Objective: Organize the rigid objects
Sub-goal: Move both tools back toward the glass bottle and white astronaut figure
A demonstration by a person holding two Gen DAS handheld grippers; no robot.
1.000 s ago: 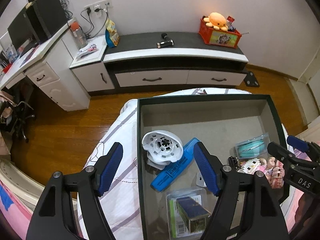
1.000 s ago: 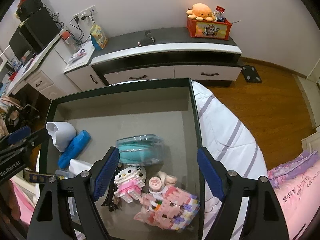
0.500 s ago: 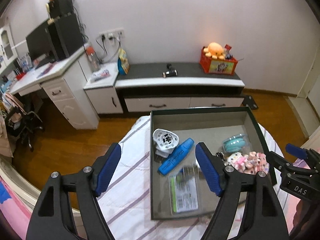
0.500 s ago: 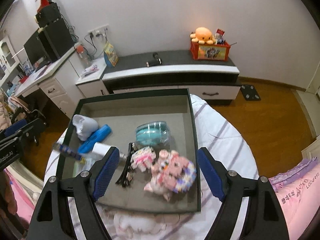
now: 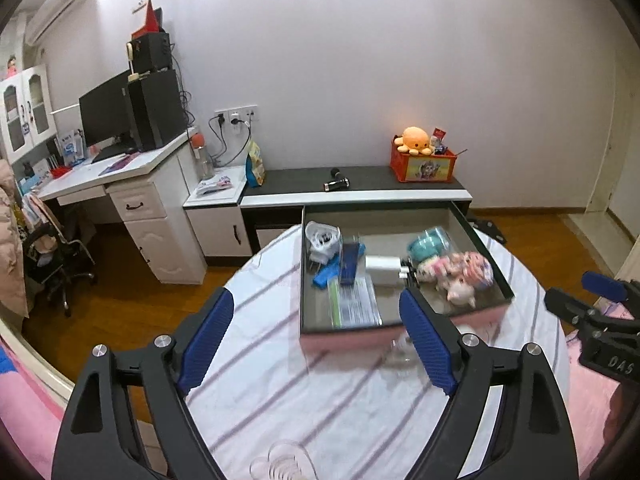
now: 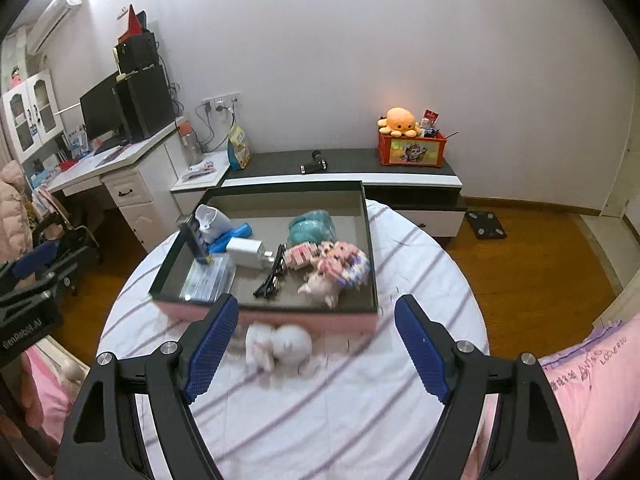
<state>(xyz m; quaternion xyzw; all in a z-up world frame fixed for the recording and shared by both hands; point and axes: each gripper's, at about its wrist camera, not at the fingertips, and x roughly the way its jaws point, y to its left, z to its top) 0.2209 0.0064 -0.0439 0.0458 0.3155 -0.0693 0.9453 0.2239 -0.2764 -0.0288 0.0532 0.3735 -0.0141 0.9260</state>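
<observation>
- Both grippers now stand farther back and higher than a second ago: earlier the box filled each view from close above, now the whole box (image 6: 362, 240) shows, resting on a round, striped-cloth worktop (image 6: 420, 280).
- Left gripper (image 5: 316, 338): jaws opening, nothing between them; only cloth and the box's near wall lie beyond the pads.
- Right gripper (image 6: 316, 348): jaws spread wide and empty, hovering above the worktop on the near side of the box.
- Box contents, left part: a white holder (image 6: 212, 220), a blue marker (image 6: 232, 236), a dark pack (image 6: 196, 242) standing tilted on a clear packet (image 6: 208, 280), and a white charger (image 6: 248, 254).
- Box contents, right part: a teal case (image 6: 312, 226), black hair clips (image 6: 272, 280) and pink block figures (image 6: 340, 268).
- Outside the box: a white plush toy (image 6: 278, 346) lies on the cloth just in front of the near wall; it is blurred, and shows in the gap between the right gripper's jaws without being touched.
- Judgement: with the rigid items gathered in the box and both grippers empty and drawn back, the sorting looks complete or close to it.
- Judgement: the plush toy is soft, so it likely stays out; the tilted dark pack could tip over if the box is jolted.
</observation>
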